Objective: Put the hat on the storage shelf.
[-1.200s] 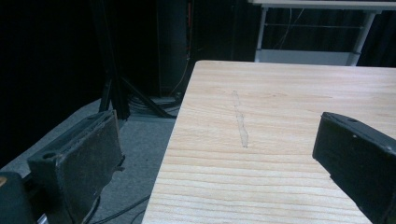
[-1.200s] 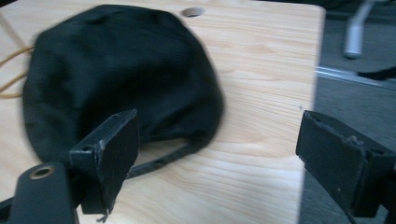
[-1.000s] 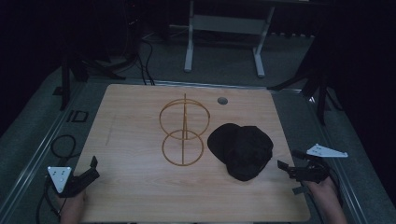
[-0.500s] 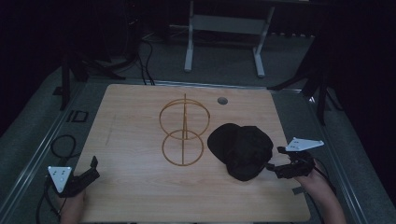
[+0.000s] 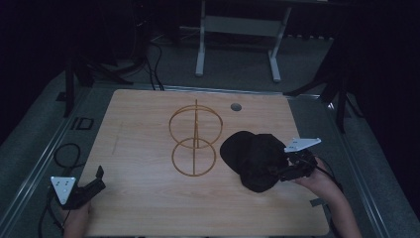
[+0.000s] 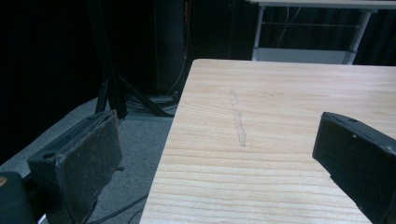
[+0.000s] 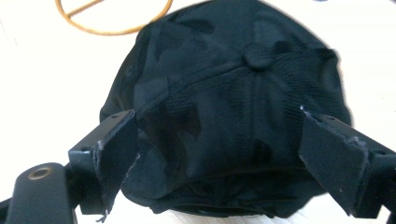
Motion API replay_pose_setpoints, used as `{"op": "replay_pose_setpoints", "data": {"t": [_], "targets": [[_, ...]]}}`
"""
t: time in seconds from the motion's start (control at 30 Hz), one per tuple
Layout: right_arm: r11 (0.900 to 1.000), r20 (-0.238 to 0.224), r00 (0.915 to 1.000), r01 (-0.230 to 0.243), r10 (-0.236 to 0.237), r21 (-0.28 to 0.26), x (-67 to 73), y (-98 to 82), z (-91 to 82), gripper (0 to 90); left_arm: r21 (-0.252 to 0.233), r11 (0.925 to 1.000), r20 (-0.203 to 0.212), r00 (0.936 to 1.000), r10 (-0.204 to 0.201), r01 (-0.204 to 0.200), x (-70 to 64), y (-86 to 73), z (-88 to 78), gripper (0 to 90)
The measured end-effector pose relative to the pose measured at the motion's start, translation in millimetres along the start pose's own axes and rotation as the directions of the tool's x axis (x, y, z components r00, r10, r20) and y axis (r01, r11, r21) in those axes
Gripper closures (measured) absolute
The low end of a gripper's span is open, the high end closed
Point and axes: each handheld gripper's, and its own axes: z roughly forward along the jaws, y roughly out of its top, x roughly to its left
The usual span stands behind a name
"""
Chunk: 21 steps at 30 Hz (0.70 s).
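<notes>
Black mesh cap (image 7: 229, 116), button on crown, between wide right gripper (image 7: 219, 158) jaws; left gripper (image 6: 219, 163) wide.

High view: looked forward and down over the whole table (image 5: 148, 208). Left gripper view: sat low at the table's near-left corner, facing along its edge. Right gripper view: sat close above the black cap (image 7: 233, 107), shared with the high view.
</notes>
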Motion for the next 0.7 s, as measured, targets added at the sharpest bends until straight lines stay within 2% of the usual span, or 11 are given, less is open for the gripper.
{"op": "replay_pose_setpoints", "data": {"t": [0.13,0.23,0.27,0.3,0.33,0.37,0.4,0.43,0.5,0.57,0.7], "targets": [[0.997,0.034,0.9988,0.033,-0.035,0.066,0.7,1.3,8.9,21.3,-0.001,1.0000,0.001,1.0000,0.002,-0.002,-0.3,0.0,0.0,1.8],[0.996,0.051,0.9976,0.043,-0.047,0.083,0.4,1.5,11.9,27.6,0.000,1.0000,0.002,1.0000,0.005,-0.005,-0.5,0.1,0.2,1.8],[0.995,0.063,0.9965,0.050,-0.056,0.090,0.2,1.3,13.2,34.0,-0.001,1.0000,0.004,1.0000,0.006,-0.006,-0.6,0.1,0.2,1.8],[0.995,0.073,0.9960,0.045,-0.051,0.088,-0.7,-0.1,15.9,41.1,-0.001,1.0000,0.003,1.0000,0.007,-0.007,-0.8,0.1,0.3,1.8],[0.995,0.073,0.9960,0.045,-0.051,0.088,-0.7,-0.1,15.9,41.1,-0.001,1.0000,0.003,1.0000,0.007,-0.007,-0.8,0.1,0.3,1.8],[0.997,0.072,0.9969,0.027,-0.033,0.078,-1.6,-2.2,17.4,52.2,-0.001,1.0000,0.004,1.0000,0.008,-0.008,-0.9,0.1,0.3,1.8],[0.997,0.072,0.9969,0.027,-0.033,0.078,-1.6,-2.2,17.4,52.2,-0.001,1.0000,0.004,1.0000,0.008,-0.008,-0.9,0.1,0.3,1.8],[0.998,0.076,0.9971,0.006,-0.011,0.067,-3.4,-4.6,19.0,60.4,-0.001,1.0000,0.004,1.0000,0.007,-0.007,-0.8,0.1,0.3,1.8],[0.998,0.070,0.9976,-0.005,0.001,0.061,-3.9,-5.5,19.3,63.6,-0.001,1.0000,0.003,1.0000,0.007,-0.007,-0.8,0.1,0.3,1.8],[0.998,0.066,0.9977,-0.017,0.014,0.056,-4.3,-8.1,21.0,74.5,-0.001,1.0000,0.002,1.0000,0.007,-0.007,-0.9,0.1,0.3,1.8],[0.998,0.058,0.9977,-0.040,0.037,0.052,-3.4,-6.8,19.6,81.1,-0.001,1.0000,0.001,1.0000,0.006,-0.006,-0.8,0.1,0.3,1.8]]}}
